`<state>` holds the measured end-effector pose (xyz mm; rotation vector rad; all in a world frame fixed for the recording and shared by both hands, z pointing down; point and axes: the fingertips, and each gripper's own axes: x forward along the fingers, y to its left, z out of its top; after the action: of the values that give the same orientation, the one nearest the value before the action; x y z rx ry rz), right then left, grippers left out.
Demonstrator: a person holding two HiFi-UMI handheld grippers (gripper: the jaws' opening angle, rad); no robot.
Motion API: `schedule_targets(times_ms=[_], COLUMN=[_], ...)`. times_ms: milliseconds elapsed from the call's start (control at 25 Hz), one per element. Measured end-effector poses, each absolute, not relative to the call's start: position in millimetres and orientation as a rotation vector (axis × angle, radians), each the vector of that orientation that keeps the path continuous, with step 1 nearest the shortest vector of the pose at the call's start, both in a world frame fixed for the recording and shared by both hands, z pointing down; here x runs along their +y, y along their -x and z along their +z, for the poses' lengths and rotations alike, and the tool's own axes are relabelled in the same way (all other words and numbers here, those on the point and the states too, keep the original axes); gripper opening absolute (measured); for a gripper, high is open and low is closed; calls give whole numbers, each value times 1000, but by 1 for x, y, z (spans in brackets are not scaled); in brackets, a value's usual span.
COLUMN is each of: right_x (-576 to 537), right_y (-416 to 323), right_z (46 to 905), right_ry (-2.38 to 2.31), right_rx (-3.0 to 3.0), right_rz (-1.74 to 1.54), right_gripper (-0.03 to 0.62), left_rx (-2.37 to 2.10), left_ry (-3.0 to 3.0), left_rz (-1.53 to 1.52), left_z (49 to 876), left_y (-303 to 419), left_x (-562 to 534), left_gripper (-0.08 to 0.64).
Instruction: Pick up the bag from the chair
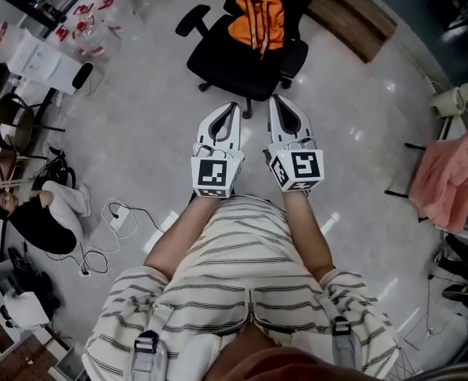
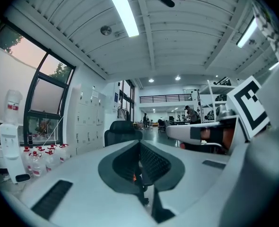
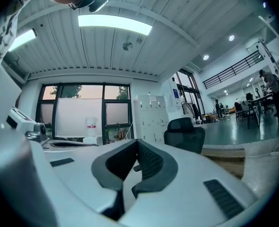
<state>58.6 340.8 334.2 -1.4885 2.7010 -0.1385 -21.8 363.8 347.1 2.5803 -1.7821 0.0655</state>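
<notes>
An orange bag (image 1: 258, 20) lies on the seat of a black office chair (image 1: 235, 62) at the top of the head view. Both grippers are held side by side over the floor, short of the chair and pointing at it. My left gripper (image 1: 233, 106) is shut and holds nothing; my right gripper (image 1: 274, 100) is likewise shut and empty. In the left gripper view the shut gripper (image 2: 139, 144) has the chair (image 2: 123, 129) beyond it, and a sliver of orange shows through the gap. In the right gripper view the shut gripper (image 3: 137, 142) has the chair (image 3: 184, 134) standing to the right of its tip.
A person (image 1: 36, 213) sits on the floor at the left, near cables and a power strip (image 1: 117, 217). Several water bottles (image 1: 91, 14) stand at the upper left. A pink cloth (image 1: 454, 177) hangs on a rack at the right. A wooden platform (image 1: 353, 14) lies behind the chair.
</notes>
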Motion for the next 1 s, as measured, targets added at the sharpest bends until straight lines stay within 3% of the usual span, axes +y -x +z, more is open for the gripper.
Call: schedule_targets(times_ms=[1000], right_x=[79], right_y=[15], right_z=[320], right_ry=[1677], right_rx=[2630], right_rz=[-201], right_gripper=[18], left_rx=[-1579], left_ry=[-2656], left_rz=[102], left_z=[329], left_y=[95], left_x=[86], left_gripper=[23])
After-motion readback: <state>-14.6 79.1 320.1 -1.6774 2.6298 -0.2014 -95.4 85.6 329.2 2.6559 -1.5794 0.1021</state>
